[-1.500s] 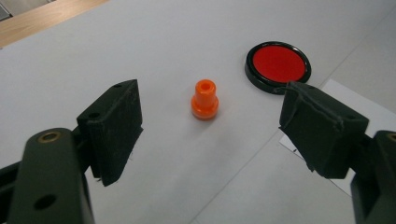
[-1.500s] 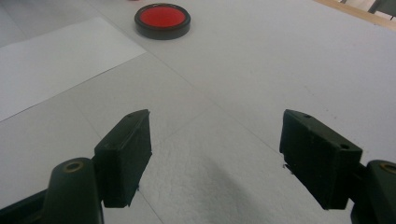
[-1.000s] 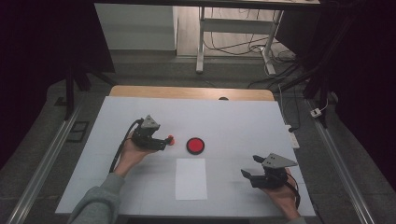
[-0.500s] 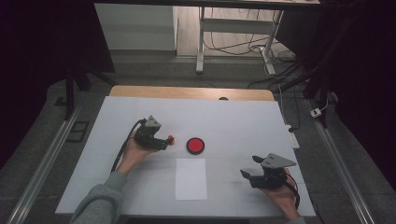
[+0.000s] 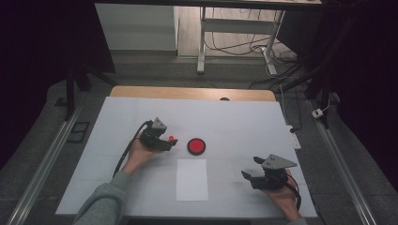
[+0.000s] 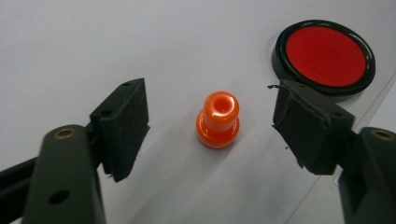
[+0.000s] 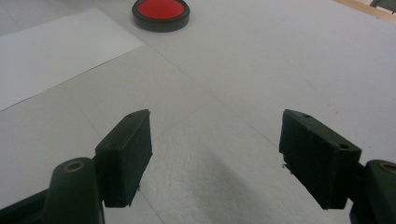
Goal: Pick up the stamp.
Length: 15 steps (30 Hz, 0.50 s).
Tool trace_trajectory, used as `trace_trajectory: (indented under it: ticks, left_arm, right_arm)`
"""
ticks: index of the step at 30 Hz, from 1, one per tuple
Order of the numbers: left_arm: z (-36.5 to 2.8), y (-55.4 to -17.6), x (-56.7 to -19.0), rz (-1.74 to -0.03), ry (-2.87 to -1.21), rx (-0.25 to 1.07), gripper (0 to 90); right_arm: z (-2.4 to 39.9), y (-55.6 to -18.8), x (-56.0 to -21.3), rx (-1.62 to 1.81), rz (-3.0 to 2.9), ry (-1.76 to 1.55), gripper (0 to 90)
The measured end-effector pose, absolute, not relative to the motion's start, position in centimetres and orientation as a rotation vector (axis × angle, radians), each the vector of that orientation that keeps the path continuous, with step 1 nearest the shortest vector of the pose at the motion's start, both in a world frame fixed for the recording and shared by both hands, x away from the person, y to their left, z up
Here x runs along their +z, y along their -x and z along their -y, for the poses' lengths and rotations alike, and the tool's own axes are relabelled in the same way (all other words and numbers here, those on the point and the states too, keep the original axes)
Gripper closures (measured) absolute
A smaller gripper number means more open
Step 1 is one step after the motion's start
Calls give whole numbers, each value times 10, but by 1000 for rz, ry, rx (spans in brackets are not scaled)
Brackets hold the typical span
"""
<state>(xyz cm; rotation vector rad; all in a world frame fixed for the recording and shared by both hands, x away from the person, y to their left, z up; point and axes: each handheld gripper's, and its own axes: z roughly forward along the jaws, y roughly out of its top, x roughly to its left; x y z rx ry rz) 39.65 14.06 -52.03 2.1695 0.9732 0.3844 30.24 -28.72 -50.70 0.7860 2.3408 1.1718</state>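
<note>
Stamp stands between the left tool's jaws

The small orange stamp (image 6: 217,119) stands upright on the white desk (image 5: 244,122), midway in the left tool (image 6: 212,128); its jaws have just been closing but touch nothing. A red ink pad (image 6: 325,57) lies just beyond. The right tool (image 7: 217,156) rests open, well apart

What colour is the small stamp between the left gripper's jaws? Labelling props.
Glossy orange stamp, clearest in the left gripper view.

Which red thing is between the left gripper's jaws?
The small orange-red stamp, standing upright between the left gripper's open jaws. The flat round red ink pad sits farther off.
</note>
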Motion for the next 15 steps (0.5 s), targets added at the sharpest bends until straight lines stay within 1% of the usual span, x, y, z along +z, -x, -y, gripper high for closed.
trace_trajectory:
  ticks: [15]
  left_arm:
    - [-137,-400,-527,-935,-2204,380,476]
  right_arm:
    - [287,-303,-508,1170,-2345,-786,249]
